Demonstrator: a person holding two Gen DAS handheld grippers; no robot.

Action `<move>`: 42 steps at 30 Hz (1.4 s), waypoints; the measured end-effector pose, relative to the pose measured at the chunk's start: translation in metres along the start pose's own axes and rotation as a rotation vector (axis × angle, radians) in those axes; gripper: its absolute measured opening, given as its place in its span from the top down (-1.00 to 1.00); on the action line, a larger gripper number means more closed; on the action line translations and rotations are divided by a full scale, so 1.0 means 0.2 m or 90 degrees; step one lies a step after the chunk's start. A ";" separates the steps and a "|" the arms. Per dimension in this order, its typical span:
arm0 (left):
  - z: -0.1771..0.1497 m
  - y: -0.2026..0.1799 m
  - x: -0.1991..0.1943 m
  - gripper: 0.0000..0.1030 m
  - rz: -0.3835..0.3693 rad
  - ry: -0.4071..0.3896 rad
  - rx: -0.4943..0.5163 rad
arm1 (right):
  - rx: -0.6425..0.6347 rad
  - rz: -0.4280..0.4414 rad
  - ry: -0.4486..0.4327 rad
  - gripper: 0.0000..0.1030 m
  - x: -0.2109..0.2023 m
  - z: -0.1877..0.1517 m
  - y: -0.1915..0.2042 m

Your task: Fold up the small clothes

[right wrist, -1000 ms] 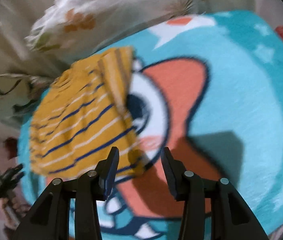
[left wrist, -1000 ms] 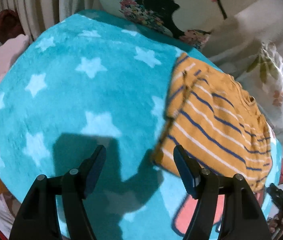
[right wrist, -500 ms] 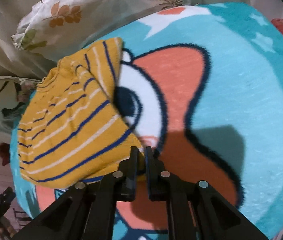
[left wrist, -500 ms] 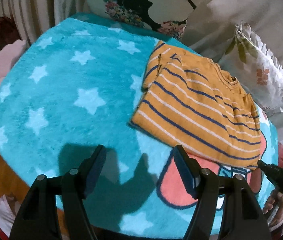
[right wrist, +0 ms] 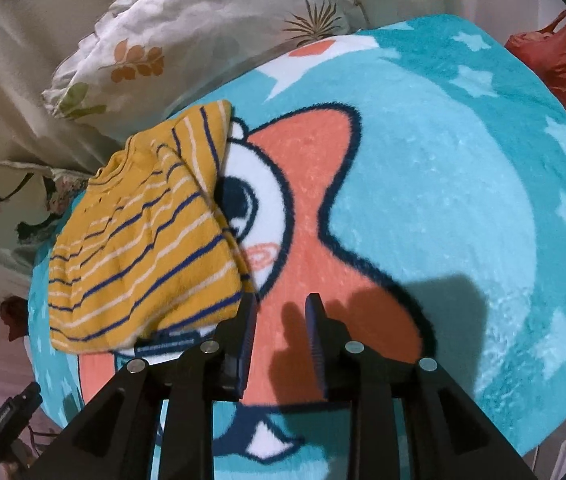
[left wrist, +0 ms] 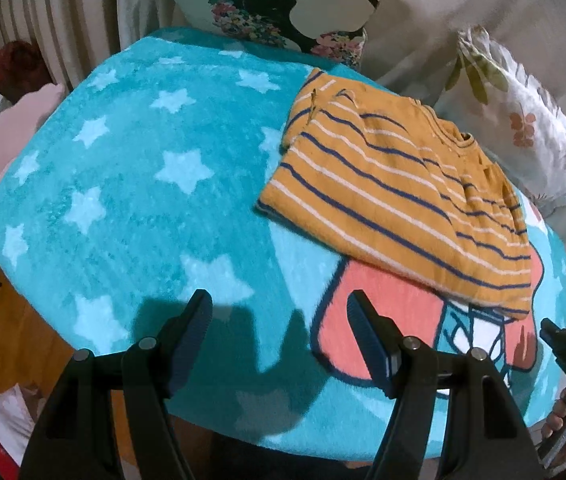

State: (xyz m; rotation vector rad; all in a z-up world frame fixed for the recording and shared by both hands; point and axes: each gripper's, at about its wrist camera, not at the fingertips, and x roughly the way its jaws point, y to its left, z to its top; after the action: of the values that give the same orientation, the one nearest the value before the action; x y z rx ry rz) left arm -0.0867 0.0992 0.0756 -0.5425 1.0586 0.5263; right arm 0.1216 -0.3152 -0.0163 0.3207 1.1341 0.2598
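Striped shirt [right wrist: 139, 256], small dark hem label [right wrist: 166, 345], writing illegible

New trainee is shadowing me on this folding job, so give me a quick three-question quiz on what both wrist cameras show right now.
1. True or false: the right gripper is clamped on the striped shirt.
2. What is between the left gripper's fingers? A) the shirt B) a pillow C) nothing
3. What does the shirt lie on?

Key:
1. False: its jaws have just been opening, nothing between them, with the shirt's corner beside them.
2. C
3. The turquoise star blanket.
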 end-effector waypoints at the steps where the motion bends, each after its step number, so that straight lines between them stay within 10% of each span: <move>1: -0.01 -0.01 -0.01 -0.34 0.002 -0.003 0.005 | -0.005 0.000 0.000 0.46 0.00 -0.01 0.00; 22: 0.00 0.02 -0.04 -0.39 -0.025 -0.007 -0.015 | -0.062 0.005 -0.012 0.25 -0.08 -0.05 0.17; 42: 0.41 0.68 0.14 -0.39 -0.022 0.004 -0.089 | -0.198 -0.008 0.047 0.12 0.31 -0.11 1.16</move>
State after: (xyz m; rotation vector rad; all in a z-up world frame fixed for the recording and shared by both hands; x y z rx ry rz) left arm -0.1085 0.2594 0.0601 -0.6842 1.0220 0.5714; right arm 0.1172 -0.0762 0.0106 0.0286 1.1482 0.4345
